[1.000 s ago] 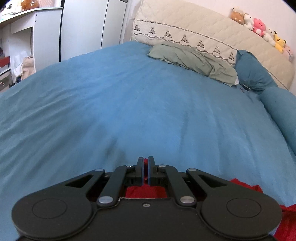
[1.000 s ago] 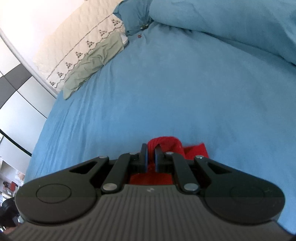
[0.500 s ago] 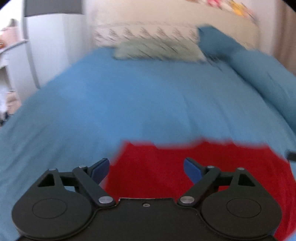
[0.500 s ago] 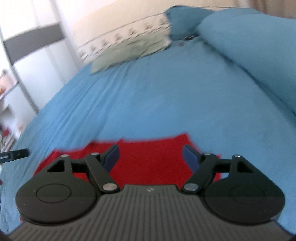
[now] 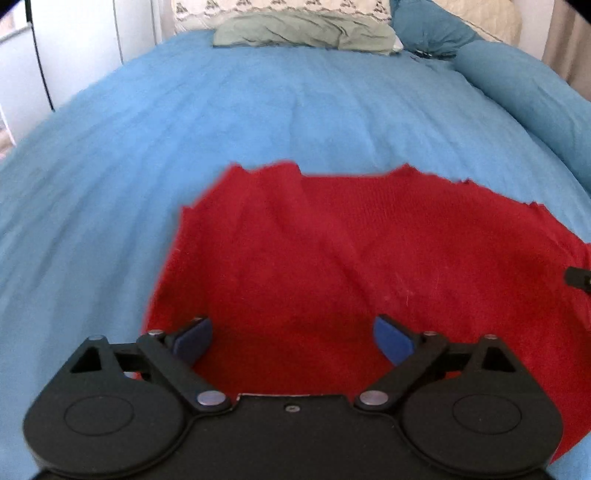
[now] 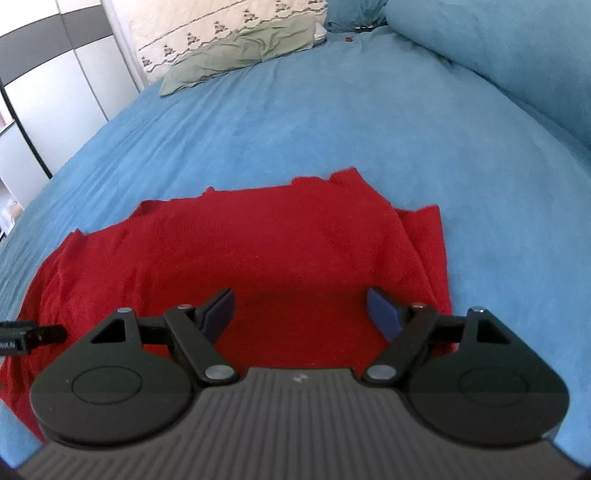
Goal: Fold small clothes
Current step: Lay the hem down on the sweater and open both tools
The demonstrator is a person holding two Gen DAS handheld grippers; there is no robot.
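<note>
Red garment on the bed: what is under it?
The red garment lies spread on the blue bedcover, which shows all round its edges. Whatever lies beneath the cloth itself is covered and cannot be seen.

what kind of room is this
Most likely a bedroom: a bed with a blue cover, a green pillow against a quilted headboard, and a wardrobe alongside.

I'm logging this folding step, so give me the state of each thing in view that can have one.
Left hand-held gripper: open, jaws just opened wide, holding nothing.
Right hand-held gripper: open, jaws just opened, holding nothing.
Red garment: released, lying spread on the bed, a few wrinkles, far edge uneven.
Blue bedcover: spread, lightly creased.
Green pillow: rumpled, at the headboard.
</note>
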